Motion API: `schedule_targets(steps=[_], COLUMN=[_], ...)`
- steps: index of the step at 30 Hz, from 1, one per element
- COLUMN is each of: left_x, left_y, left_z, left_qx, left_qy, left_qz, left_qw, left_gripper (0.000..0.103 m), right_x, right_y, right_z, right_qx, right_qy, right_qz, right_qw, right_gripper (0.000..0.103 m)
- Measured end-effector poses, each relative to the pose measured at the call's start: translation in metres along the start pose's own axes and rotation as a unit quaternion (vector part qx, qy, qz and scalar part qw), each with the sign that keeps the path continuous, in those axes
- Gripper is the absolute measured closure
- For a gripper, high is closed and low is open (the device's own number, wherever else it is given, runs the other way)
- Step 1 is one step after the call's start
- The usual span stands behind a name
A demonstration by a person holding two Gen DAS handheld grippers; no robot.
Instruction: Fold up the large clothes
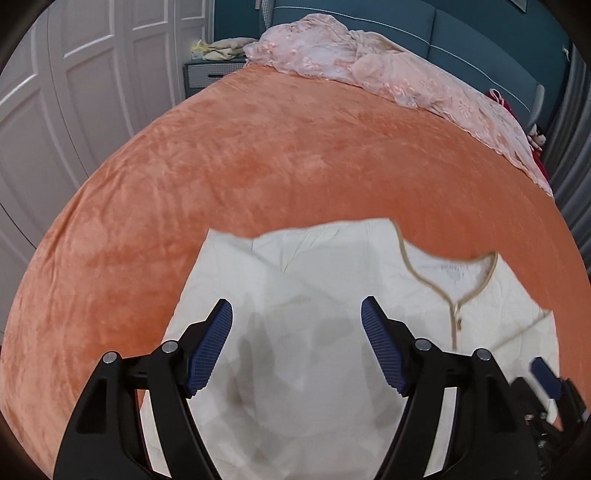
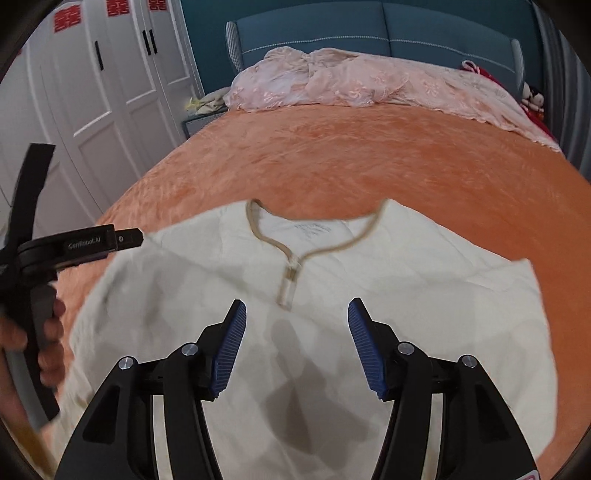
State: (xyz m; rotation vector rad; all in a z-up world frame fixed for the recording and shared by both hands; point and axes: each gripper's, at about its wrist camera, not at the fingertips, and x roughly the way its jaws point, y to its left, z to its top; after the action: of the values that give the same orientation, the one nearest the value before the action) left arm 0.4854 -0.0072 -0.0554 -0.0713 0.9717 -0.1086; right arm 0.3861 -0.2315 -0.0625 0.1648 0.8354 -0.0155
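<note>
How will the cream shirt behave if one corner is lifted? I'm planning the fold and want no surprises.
The cream shirt will probably be floppy: it lies flat with soft creases. It looks thin, so likely light. The plush orange bedspread may drag on it. Both the left hand-held gripper and right hand-held gripper are open above it.

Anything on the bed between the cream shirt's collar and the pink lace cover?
Nothing: only bare orange blanket between the cream shirt and pink lace cover, in both wrist views.

My two wrist cameras look forward over each tool, close above the cream shirt (image 1: 314, 332), sharing it, the bed (image 2: 332, 158) and headboard (image 2: 369, 33) ahead.
</note>
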Motion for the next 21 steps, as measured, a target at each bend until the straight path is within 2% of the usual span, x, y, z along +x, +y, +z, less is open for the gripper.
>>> schedule_targets(steps=[4, 8, 15, 21], left_x=[0.015, 0.031, 0.046, 0.051], left_y=[0.006, 0.013, 0.01, 0.006], left_z=[-0.012, -0.024, -0.044, -0.054], left_qx=[0.016, 0.007, 0.041, 0.051], left_qy=[0.018, 0.038, 0.015, -0.013], left_qz=[0.029, 0.033, 0.057, 0.076], left_qw=[0.9993, 0.9987, 0.9974, 0.9957], left_gripper=[0.034, 0.035, 0.031, 0.029], right_x=[-0.004, 0.009, 0.026, 0.036], right_y=[-0.032, -0.058, -0.061, -0.05], right_z=[-0.014, -0.026, -0.042, -0.051], right_qx=[0.028, 0.057, 0.045, 0.023], right_qy=[0.013, 0.04, 0.047, 0.043], right_qz=[-0.028, -0.034, -0.042, -0.076], right_qw=[0.999, 0.997, 0.997, 0.996], right_gripper=[0.043, 0.047, 0.046, 0.045])
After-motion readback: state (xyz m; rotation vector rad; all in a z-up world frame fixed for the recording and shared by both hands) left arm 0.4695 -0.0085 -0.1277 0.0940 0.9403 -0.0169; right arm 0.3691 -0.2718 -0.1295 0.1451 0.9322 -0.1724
